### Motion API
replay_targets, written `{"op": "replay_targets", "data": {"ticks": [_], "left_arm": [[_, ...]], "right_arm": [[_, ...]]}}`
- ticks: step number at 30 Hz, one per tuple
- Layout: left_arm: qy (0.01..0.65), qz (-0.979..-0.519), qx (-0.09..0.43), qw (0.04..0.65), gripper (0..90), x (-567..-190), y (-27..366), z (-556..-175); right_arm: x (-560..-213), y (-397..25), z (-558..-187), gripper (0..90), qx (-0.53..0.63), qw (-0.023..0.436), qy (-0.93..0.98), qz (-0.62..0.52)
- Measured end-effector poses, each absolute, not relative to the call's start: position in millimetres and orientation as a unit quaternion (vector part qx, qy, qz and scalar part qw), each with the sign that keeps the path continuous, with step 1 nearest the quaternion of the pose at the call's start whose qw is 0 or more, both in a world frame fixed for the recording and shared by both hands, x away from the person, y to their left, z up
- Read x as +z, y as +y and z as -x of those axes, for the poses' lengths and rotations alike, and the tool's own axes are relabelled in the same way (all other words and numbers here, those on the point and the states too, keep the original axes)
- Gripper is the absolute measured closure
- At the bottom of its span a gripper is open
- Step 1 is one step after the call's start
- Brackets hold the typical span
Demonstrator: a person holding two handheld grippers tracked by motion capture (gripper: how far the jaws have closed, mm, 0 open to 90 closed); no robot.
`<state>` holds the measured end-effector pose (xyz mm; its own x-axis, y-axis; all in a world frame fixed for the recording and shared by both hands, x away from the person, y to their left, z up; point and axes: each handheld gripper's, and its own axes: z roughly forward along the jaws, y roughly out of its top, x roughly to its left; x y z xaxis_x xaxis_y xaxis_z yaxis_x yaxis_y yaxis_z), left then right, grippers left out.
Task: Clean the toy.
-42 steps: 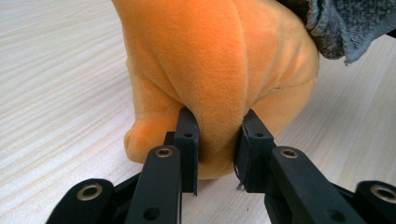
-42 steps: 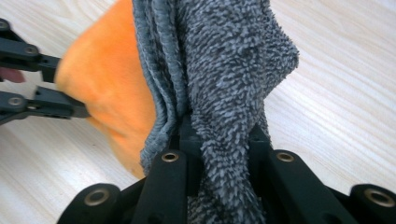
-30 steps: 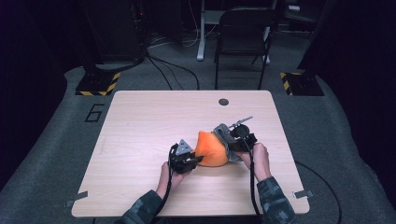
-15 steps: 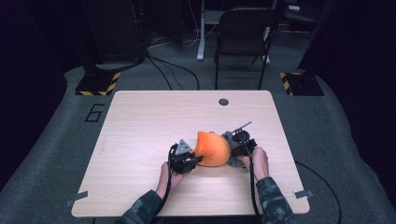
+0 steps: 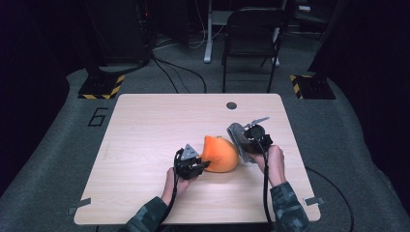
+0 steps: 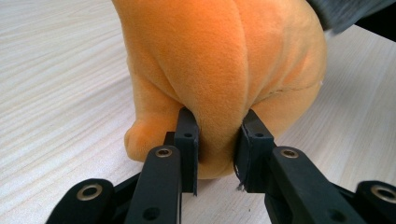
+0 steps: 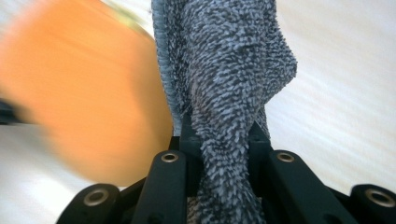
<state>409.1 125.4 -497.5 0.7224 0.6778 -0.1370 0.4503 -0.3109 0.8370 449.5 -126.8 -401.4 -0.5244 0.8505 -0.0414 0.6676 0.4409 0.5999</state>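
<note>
An orange plush toy (image 5: 220, 154) lies on the wooden table (image 5: 145, 130), right of centre. My left gripper (image 5: 199, 166) is at its left side, shut on a fold of the orange plush (image 6: 224, 79). A grey fuzzy cloth (image 5: 237, 135) hangs against the toy's right side, and my right gripper (image 5: 248, 145) is shut on it. In the right gripper view the grey cloth (image 7: 224, 84) stands up between the jaws, with the orange toy (image 7: 88, 107) blurred just to the left.
A small round dark hole (image 5: 231, 105) sits near the table's far edge. A black chair (image 5: 251, 34) and cables stand on the floor beyond the table. Bare tabletop stretches to the left and far side.
The right gripper with the grey cloth has shifted a little along the toy's right side. The left gripper keeps its hold on the orange toy.
</note>
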Motion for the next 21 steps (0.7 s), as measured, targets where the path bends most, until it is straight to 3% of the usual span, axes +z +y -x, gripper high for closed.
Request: {"op": "replay_targets", "data": {"ticks": [5, 15, 18, 21], "left_arm": [[0.352, -0.801, 0.121, 0.469, 73.1, -497.4, 125.5, -408.9], [0.351, -0.802, 0.120, 0.469, 71.3, -498.5, 125.9, -410.7], [0.348, -0.801, 0.114, 0.474, 64.5, -498.6, 129.0, -413.8], [0.336, -0.805, 0.115, 0.475, 51.3, -498.4, 132.1, -415.1]], "right_arm": [[-383.9, -100.5, -431.4, 75.5, 0.292, 0.170, 0.848, -0.409], [-412.6, -83.0, -438.3, 76.0, 0.265, 0.166, 0.865, -0.394], [-415.0, -82.5, -438.6, 76.2, 0.263, 0.171, 0.863, -0.396], [-416.9, -81.9, -439.3, 76.2, 0.262, 0.176, 0.862, -0.396]]}}
